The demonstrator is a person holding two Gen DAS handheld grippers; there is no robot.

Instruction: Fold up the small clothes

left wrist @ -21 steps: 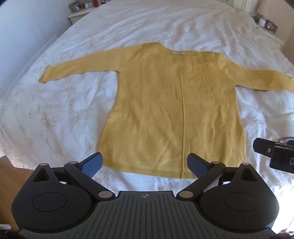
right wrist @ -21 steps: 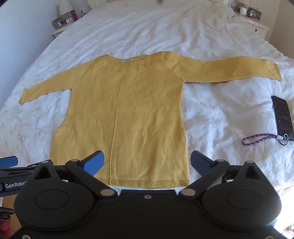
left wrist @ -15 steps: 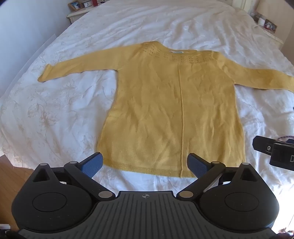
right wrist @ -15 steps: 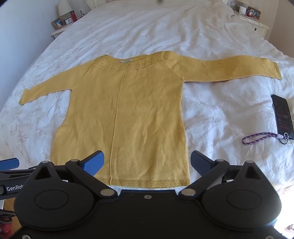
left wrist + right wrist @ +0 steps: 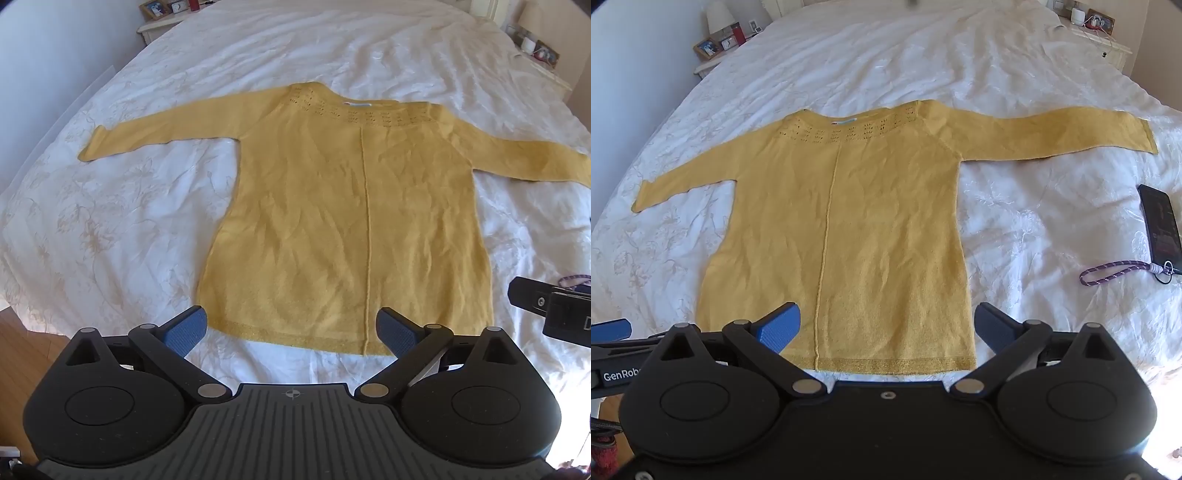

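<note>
A mustard-yellow knitted sweater lies flat on the white bedspread, both sleeves spread out sideways and the hem nearest me. My left gripper hangs open above the hem's left half, with nothing between its blue pads. My right gripper is open too, over the hem's right half, and holds nothing. Part of the right gripper shows at the right edge of the left wrist view, and a blue pad of the left gripper shows at the left edge of the right wrist view.
A white embroidered bedspread covers the bed. A dark phone with a purple lanyard lies right of the sweater. Bedside tables with small items stand at the far left and far right. Wooden floor shows at lower left.
Both grippers have drifted slightly over the hem, so the sweater shifts a little in each view. The jaws stay wide and the sweater has not moved.
</note>
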